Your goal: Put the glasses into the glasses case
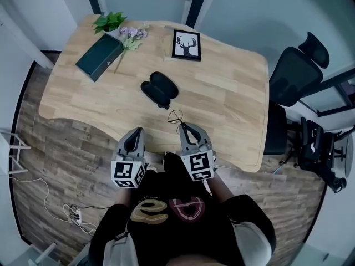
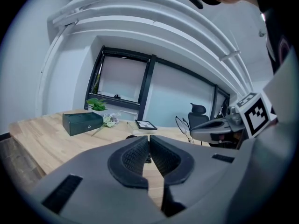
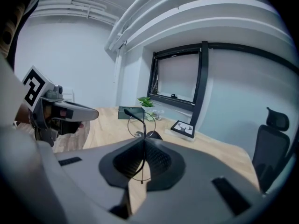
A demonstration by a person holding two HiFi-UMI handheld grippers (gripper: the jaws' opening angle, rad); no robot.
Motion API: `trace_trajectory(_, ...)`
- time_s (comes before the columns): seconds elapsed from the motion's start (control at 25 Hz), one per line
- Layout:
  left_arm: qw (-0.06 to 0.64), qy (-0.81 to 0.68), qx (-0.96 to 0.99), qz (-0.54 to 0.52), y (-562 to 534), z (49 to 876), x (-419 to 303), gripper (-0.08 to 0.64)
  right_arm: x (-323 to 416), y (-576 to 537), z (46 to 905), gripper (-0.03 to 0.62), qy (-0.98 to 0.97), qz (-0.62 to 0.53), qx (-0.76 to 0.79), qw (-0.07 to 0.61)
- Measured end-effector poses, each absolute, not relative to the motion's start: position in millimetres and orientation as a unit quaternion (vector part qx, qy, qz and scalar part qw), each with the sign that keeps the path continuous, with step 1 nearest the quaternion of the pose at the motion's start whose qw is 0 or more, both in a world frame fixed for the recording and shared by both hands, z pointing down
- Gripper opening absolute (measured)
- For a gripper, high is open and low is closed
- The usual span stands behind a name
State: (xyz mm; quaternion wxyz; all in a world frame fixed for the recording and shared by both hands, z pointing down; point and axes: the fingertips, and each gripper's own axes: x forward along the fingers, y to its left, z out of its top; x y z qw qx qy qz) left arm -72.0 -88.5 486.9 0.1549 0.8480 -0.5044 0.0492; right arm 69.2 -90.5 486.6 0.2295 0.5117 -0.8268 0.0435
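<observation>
We clamped thin wire-rimmed glasses (image 1: 175, 116) in our right gripper (image 1: 183, 126), bound for the central black clamshell case (image 1: 160, 88); our left gripper (image 1: 135, 133) was closed, empty.

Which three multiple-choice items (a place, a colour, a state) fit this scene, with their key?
1. Where does the open glasses case lie?
A) near the middle of the table
B) on the floor
C) on the office chair

2. What colour is the box beside the plant?
A) red
B) dark green
C) white

3. What is in the right gripper?
A) nothing
B) the glasses
C) a pen

Key: 1 A, the head view shows it on the wood. 2 B, its lid and sides are dark green. 3 B, the right gripper view shows the jaws shut on them.
</observation>
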Motion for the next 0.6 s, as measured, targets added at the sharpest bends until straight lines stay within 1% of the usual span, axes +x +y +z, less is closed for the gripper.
trace_trajectory(0.24, 0.156, -0.505, 0.847, 0.052, -107.8, 488.8, -51.7, 0.026, 78.5, -116.8, 490.7, 0.018, -0.833, 0.045, 0.500, 0.232)
trace_trajectory(0.4, 0.152, -0.503, 0.849, 0.053, -121.0, 485.6, -37.0, 0.026, 83.2, -135.8, 487.3, 0.018, -0.832, 0.019, 0.496, 0.248)
trace_trajectory(0.6, 0.156, -0.516, 0.840, 0.058, -133.9, 491.1, -33.1, 0.026, 80.3, -151.6, 485.0, 0.017, -0.842, 0.009, 0.478, 0.249)
